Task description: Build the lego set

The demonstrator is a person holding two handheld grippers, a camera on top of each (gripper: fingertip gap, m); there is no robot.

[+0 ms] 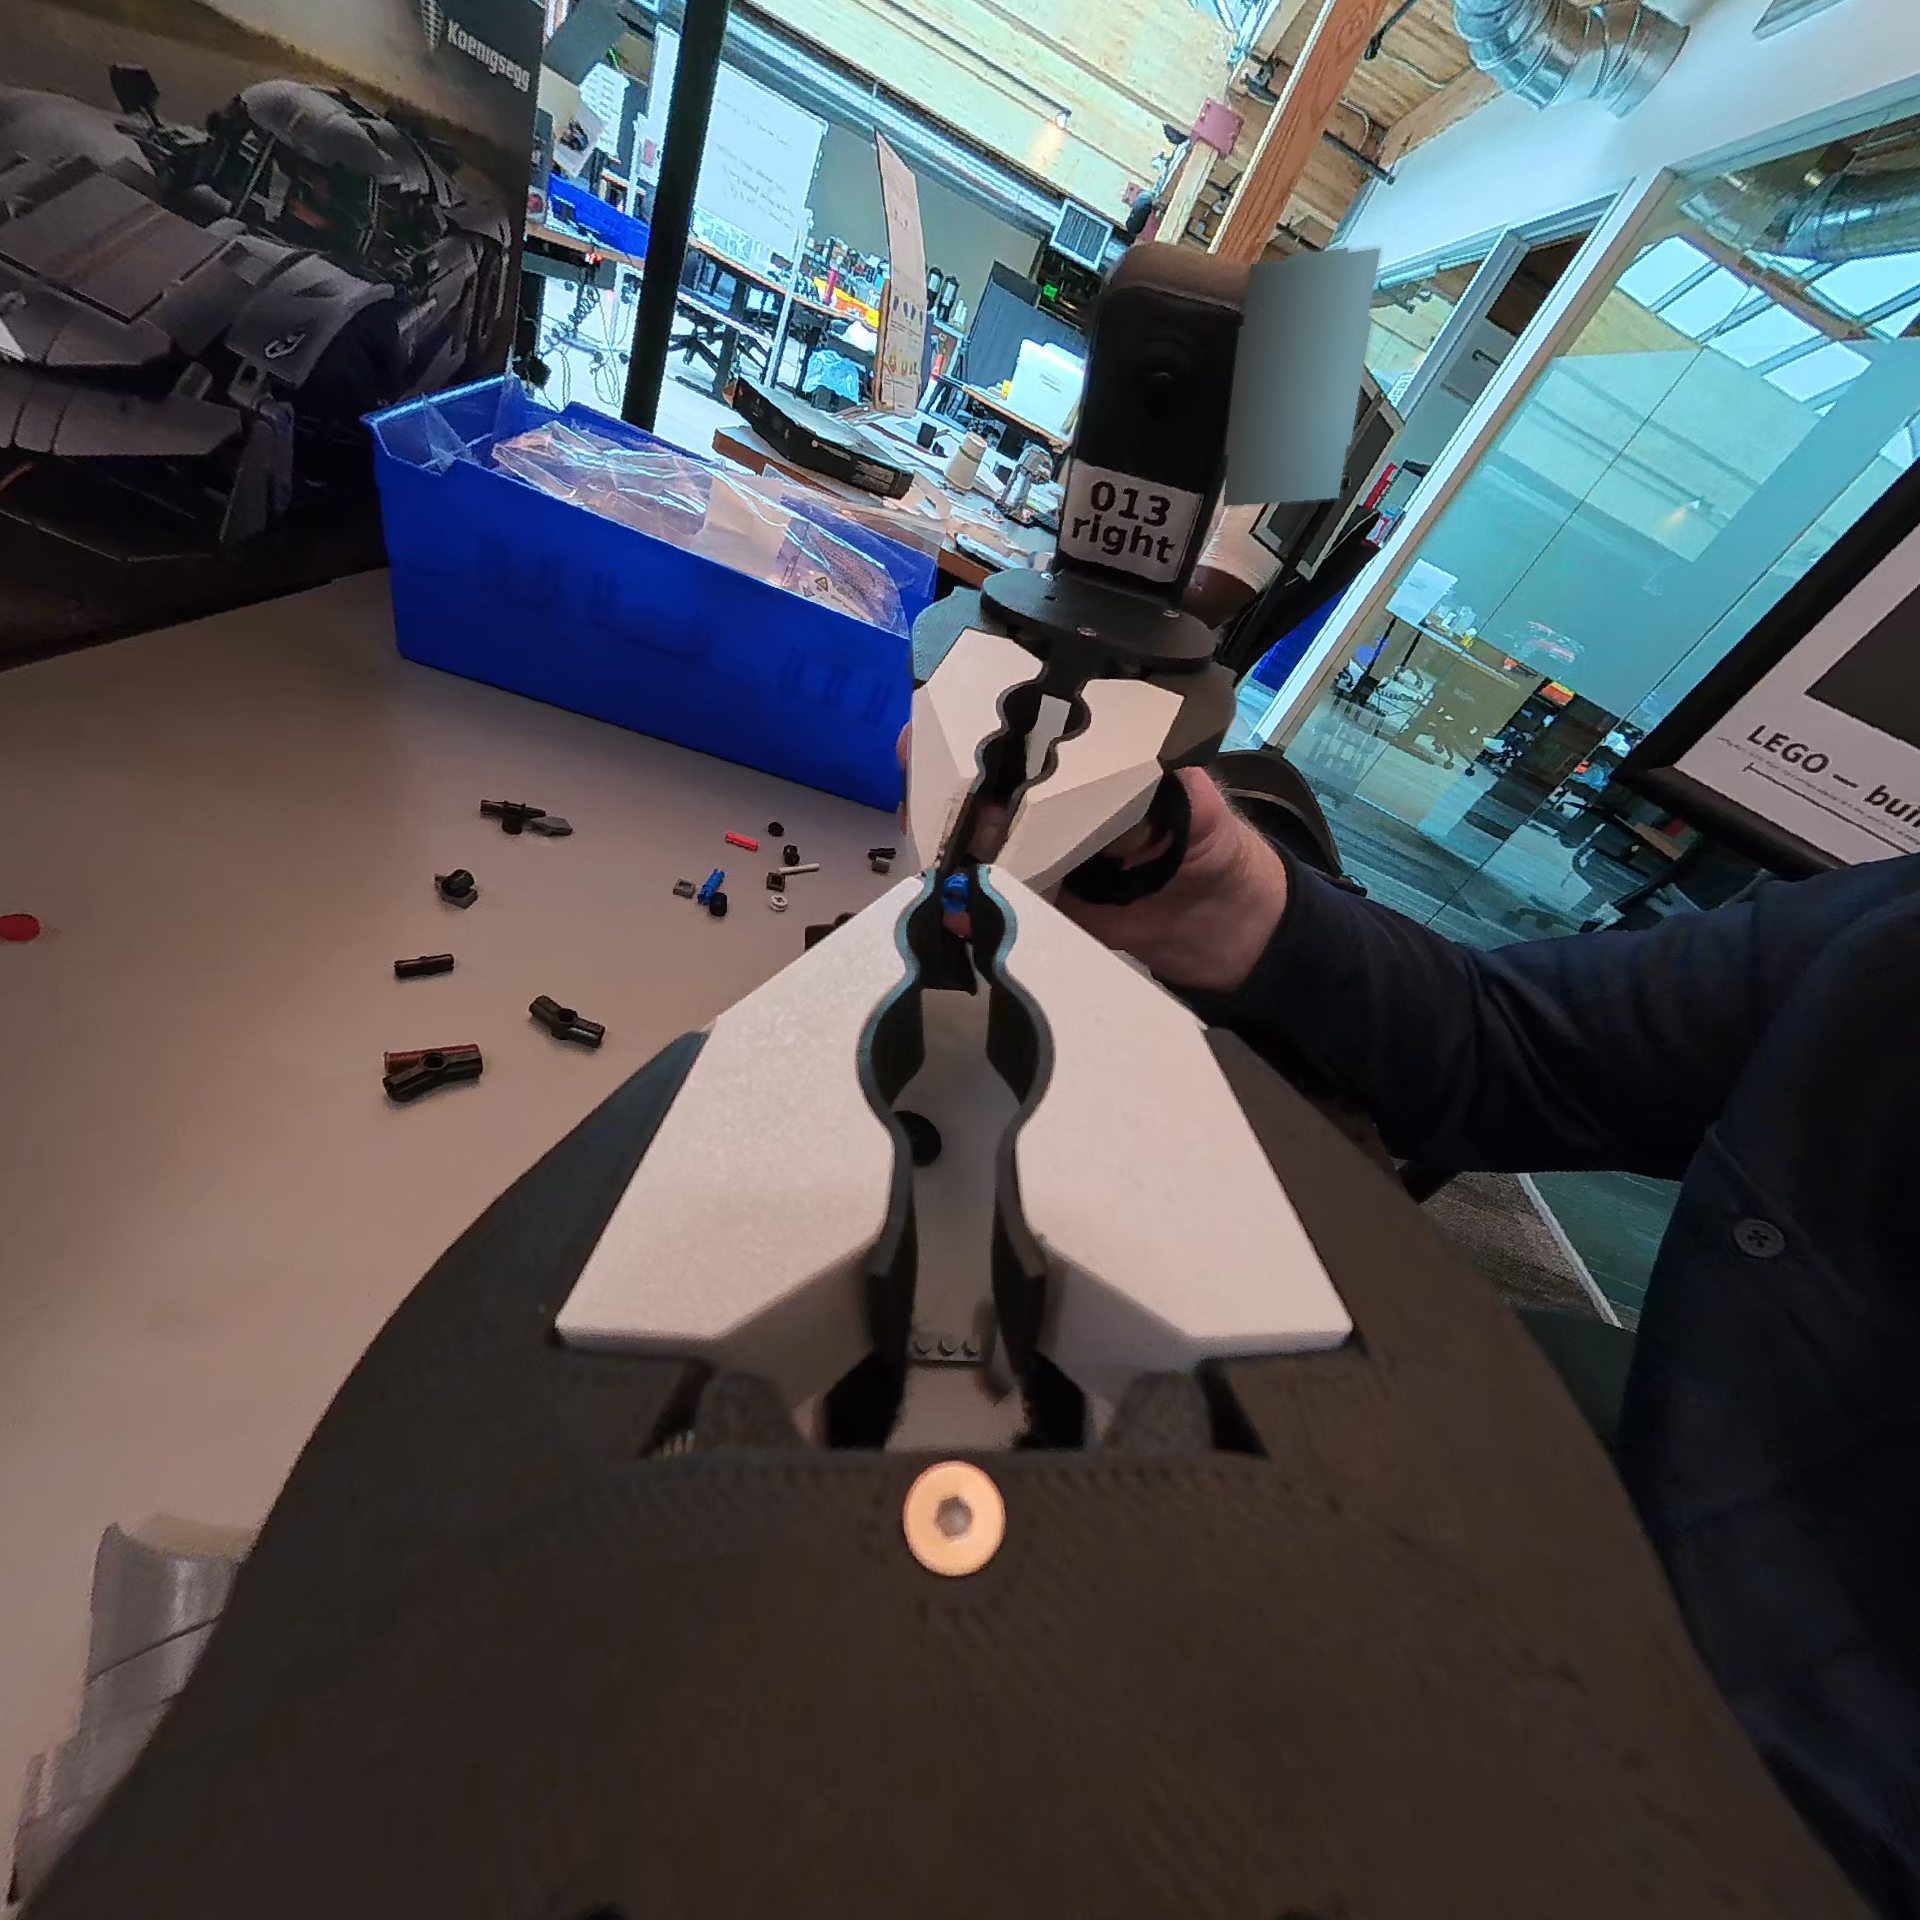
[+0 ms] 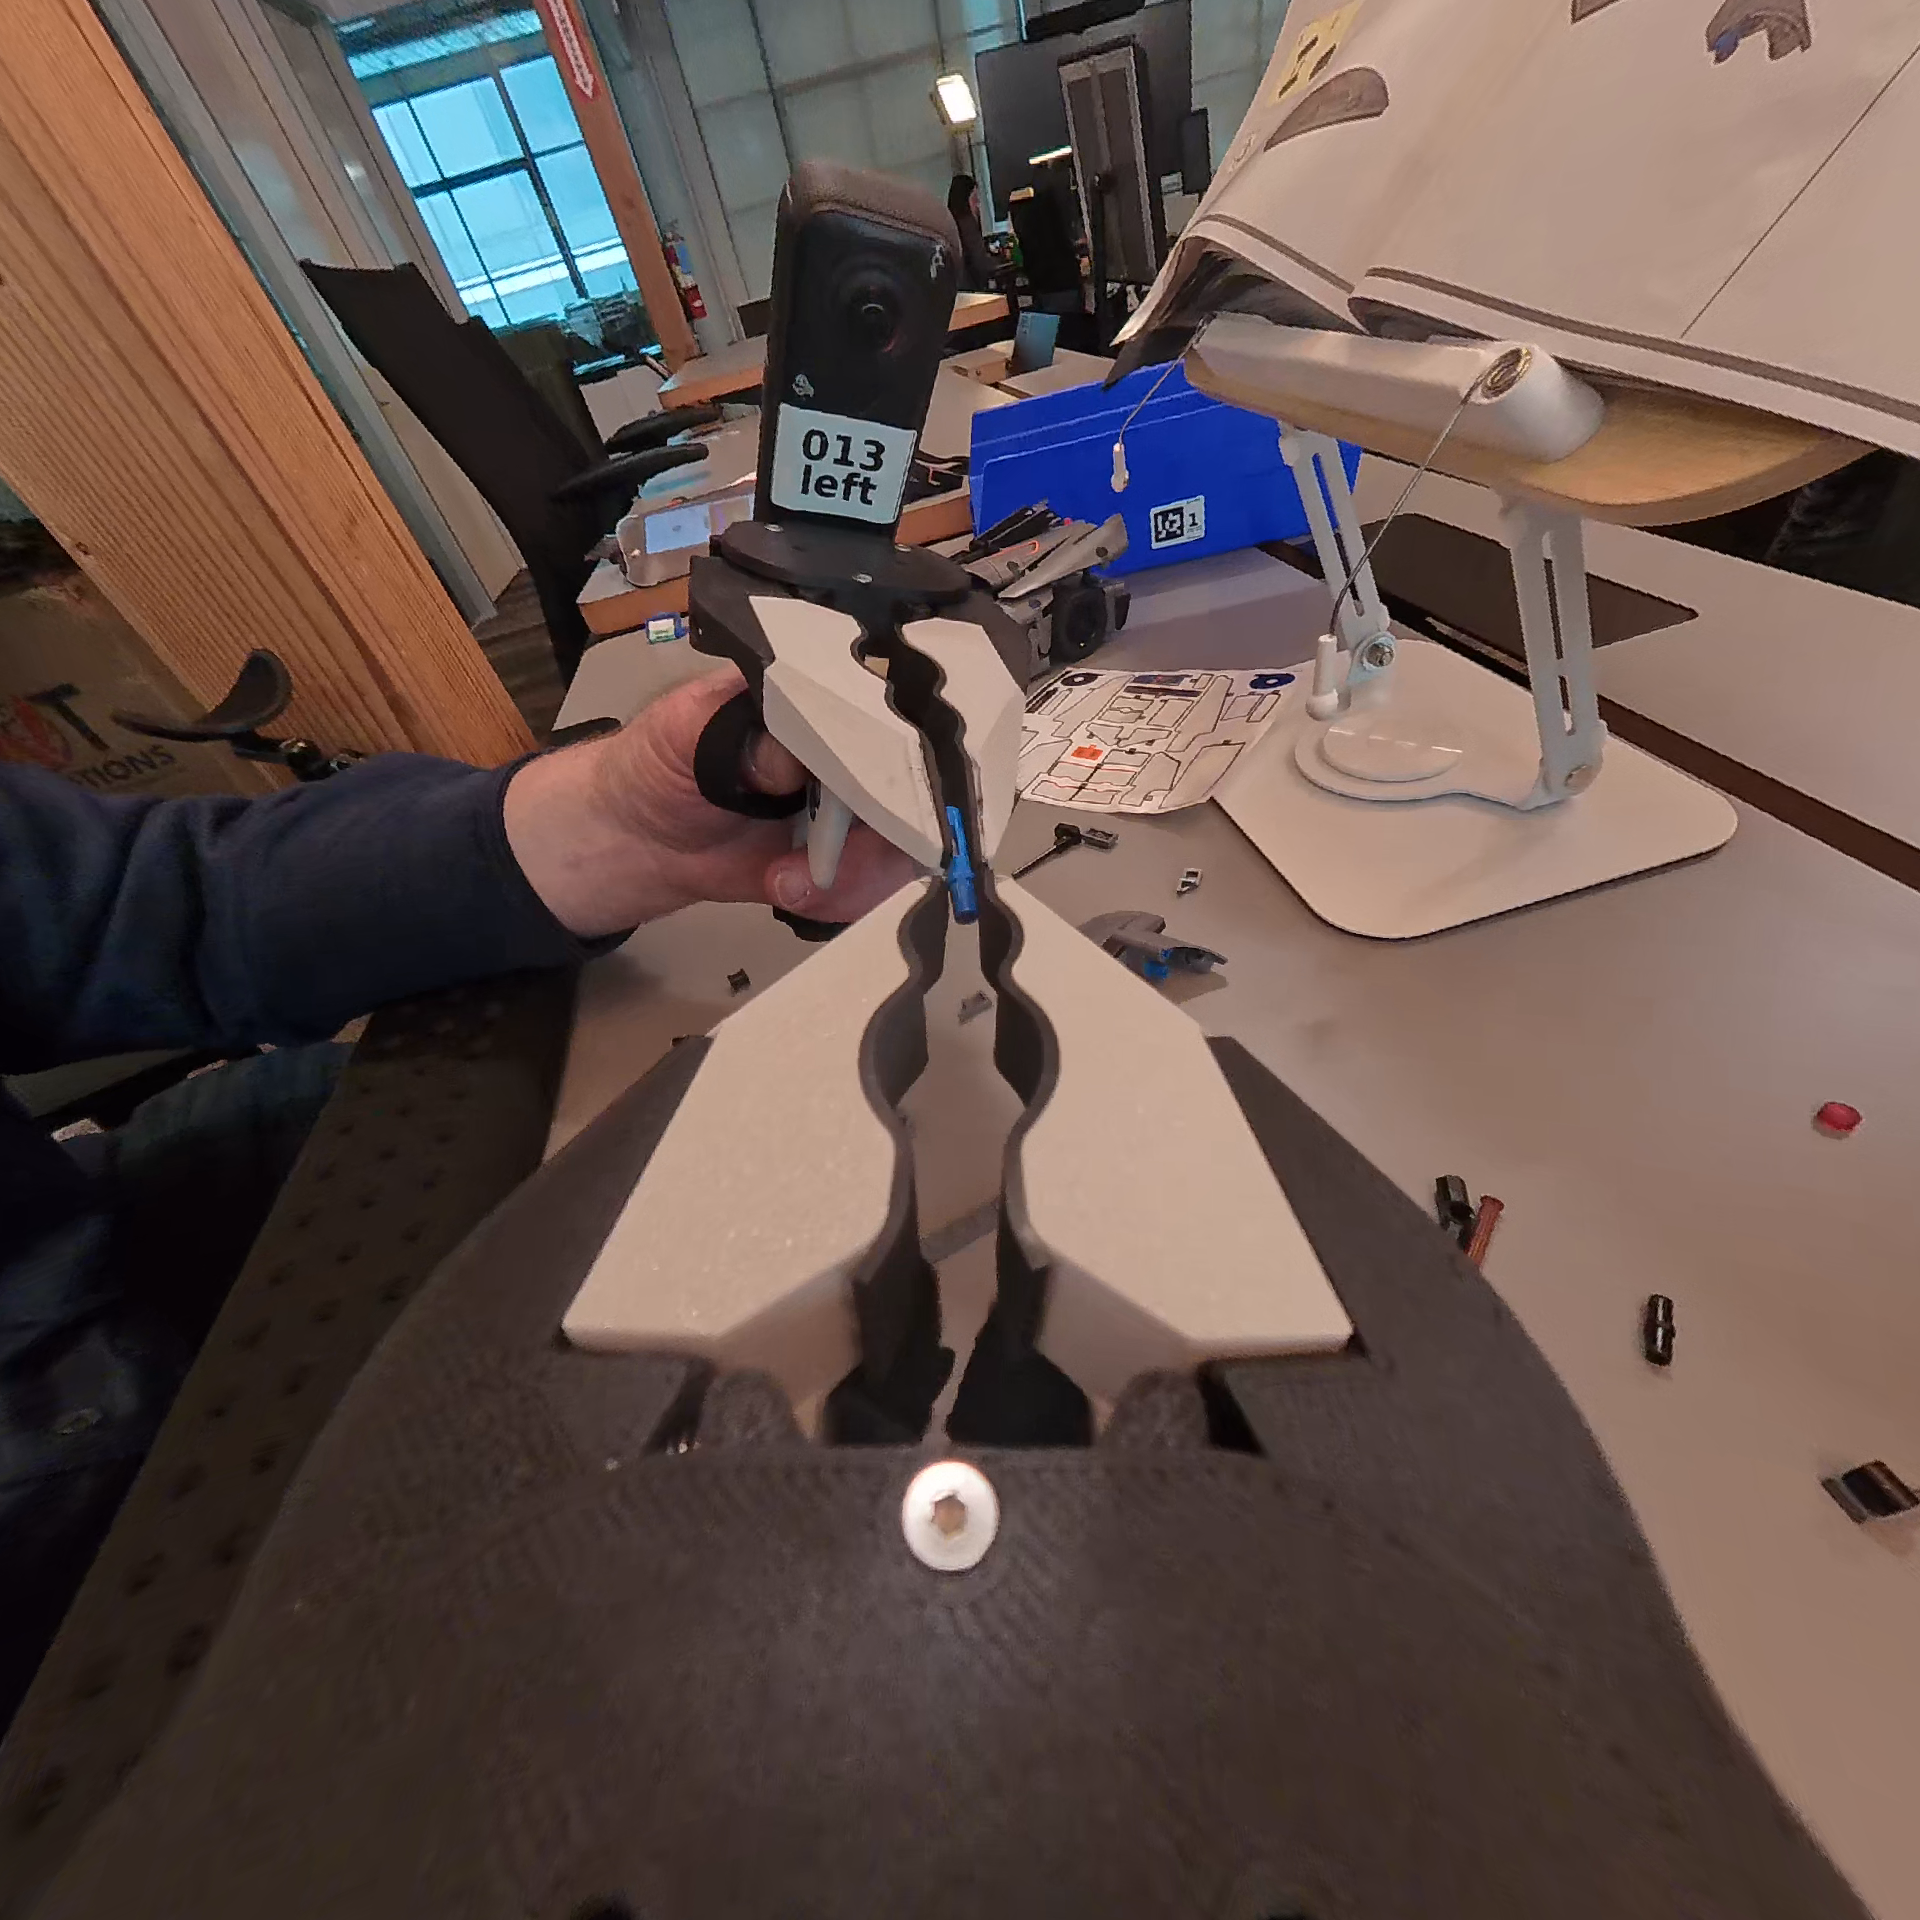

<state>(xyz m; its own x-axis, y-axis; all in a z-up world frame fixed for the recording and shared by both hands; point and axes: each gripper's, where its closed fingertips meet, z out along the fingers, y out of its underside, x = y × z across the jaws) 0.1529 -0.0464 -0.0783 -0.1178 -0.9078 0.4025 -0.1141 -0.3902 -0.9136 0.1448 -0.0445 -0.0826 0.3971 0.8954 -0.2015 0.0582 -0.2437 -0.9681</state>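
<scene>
My left gripper (image 1: 956, 883) and my right gripper (image 2: 961, 888) are held tip to tip above the grey table (image 1: 260, 1195). A small blue pin (image 2: 958, 862) sits between the two sets of tips. One end lies in the left gripper's (image 2: 961, 831) shut jaws, the other in the right gripper's tips. In the left wrist view the pin (image 1: 954, 891) shows end-on, with a dark piece (image 1: 951, 961) just below it in the left jaws. The right gripper (image 1: 971, 844) faces it, shut. A hand holds each gripper.
A blue bin (image 1: 644, 613) with clear bags stands behind several loose dark parts (image 1: 436, 1070). In the right wrist view there are a booklet on a white stand (image 2: 1507, 790), a sticker sheet (image 2: 1143, 727), a part-built model (image 2: 1039, 582), a grey-blue subassembly (image 2: 1153, 945) and small loose pieces (image 2: 1657, 1330). Only a small space, under 4 cm, lies between the two pairs of fingers. From either gripper's tips it is about 20 centimetres to the grey-blue subassembly (image 2: 1153, 945). It turns up in the left wrist view (image 1: 185, 1645) as well.
</scene>
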